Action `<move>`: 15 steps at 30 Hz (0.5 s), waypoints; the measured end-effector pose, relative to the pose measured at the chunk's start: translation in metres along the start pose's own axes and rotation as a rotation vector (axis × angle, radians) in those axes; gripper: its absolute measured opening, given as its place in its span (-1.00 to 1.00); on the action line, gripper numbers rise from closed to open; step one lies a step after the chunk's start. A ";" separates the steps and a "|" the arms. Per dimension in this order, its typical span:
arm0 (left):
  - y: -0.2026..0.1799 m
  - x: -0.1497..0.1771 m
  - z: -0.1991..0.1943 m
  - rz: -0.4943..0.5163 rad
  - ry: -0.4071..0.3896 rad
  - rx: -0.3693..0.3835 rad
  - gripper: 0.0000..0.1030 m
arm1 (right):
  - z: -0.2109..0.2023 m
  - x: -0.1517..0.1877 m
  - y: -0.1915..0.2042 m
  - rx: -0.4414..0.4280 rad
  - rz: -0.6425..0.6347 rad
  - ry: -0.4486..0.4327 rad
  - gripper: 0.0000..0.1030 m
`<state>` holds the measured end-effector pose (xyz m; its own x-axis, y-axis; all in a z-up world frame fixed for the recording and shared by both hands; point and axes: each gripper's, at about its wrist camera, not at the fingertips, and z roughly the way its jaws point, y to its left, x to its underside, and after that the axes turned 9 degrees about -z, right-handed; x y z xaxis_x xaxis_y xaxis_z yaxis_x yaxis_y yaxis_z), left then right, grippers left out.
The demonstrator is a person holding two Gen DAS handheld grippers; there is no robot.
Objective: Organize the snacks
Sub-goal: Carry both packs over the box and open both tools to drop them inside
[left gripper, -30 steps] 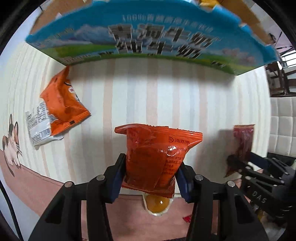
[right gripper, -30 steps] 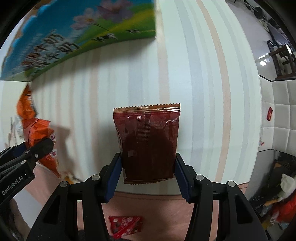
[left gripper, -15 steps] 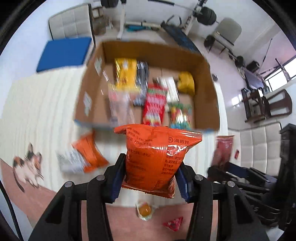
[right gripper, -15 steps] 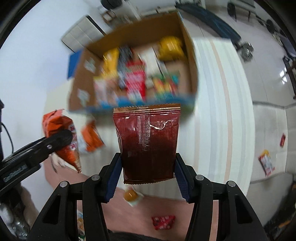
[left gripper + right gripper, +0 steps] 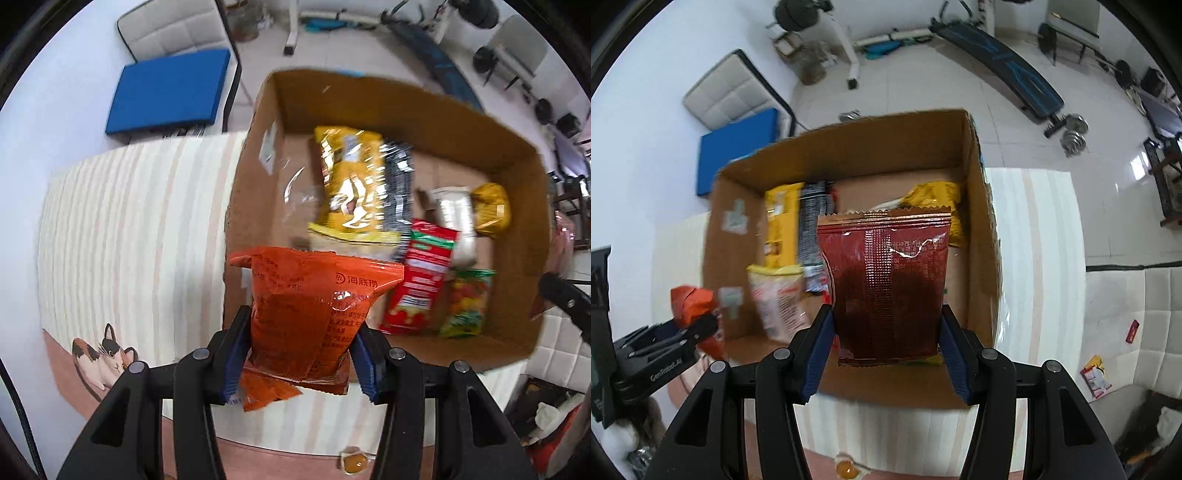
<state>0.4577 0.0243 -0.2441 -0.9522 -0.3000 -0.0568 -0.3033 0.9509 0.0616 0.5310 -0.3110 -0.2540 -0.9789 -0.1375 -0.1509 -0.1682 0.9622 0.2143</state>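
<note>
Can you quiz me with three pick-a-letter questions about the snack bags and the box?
1. Where is the cardboard box?
A. on the striped table
B. on the blue cushion
C. on the floor

2. What colour is the bag in the left gripper?
A. green
B. orange
C. blue

3. What is the right gripper doing?
A. hanging empty
B. lying on the table
C. holding a dark red bag

Answers: 1 A, striped cloth shows around the box; 2 B, the bag is orange; 3 C, its pads squeeze the bag's sides.
</note>
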 end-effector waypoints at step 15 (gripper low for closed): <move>0.006 -0.015 0.040 -0.013 0.085 -0.039 0.24 | 0.031 -0.010 -0.005 0.126 -0.021 0.035 0.79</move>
<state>0.4712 0.0370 -0.2831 -0.9472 -0.3196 0.0266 -0.3156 0.9436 0.1005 0.5456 -0.3072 -0.2834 -0.9790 -0.1643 -0.1203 -0.1754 0.9806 0.0879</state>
